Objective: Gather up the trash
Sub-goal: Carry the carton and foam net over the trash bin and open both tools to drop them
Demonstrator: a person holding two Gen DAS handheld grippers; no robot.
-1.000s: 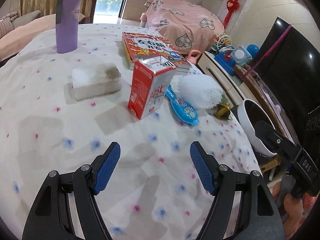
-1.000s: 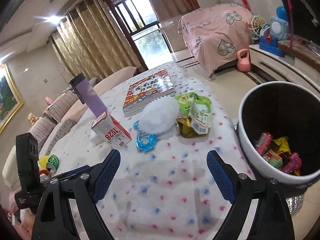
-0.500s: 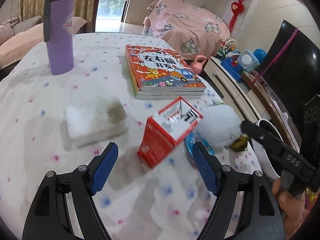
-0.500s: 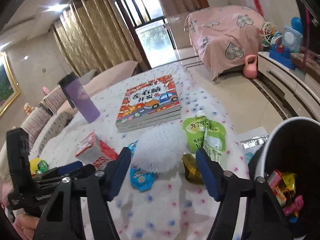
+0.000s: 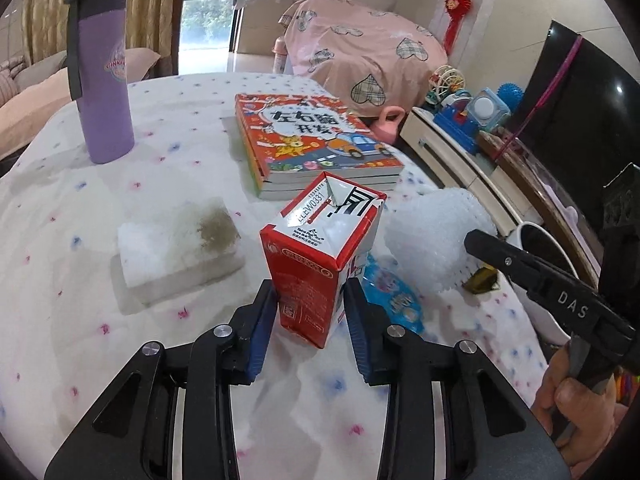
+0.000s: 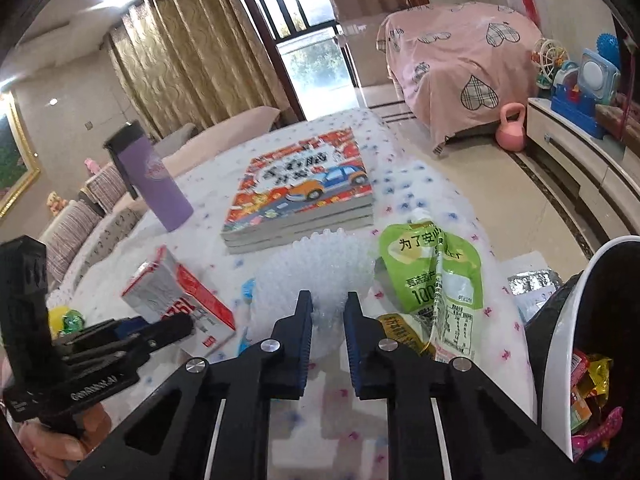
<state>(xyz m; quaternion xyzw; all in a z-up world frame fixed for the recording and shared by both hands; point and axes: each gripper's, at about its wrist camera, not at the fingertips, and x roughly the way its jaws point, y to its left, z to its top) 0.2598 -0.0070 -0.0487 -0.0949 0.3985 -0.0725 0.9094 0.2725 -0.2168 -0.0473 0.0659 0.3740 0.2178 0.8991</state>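
While left jaws clamp red carton (image 5: 320, 256), right pinch bubble wrap (image 6: 316, 280), book (image 6: 300, 196) behind.

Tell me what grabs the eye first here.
The red carton stands front and centre, clamped by the left gripper. Just to its right, the right gripper pinches the white bubble wrap. Behind them lies a bright book, and the white bin at the table's right edge holds colourful wrappers.

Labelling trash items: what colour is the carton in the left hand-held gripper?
Red with a white top, the carton; clearest in the left wrist view.
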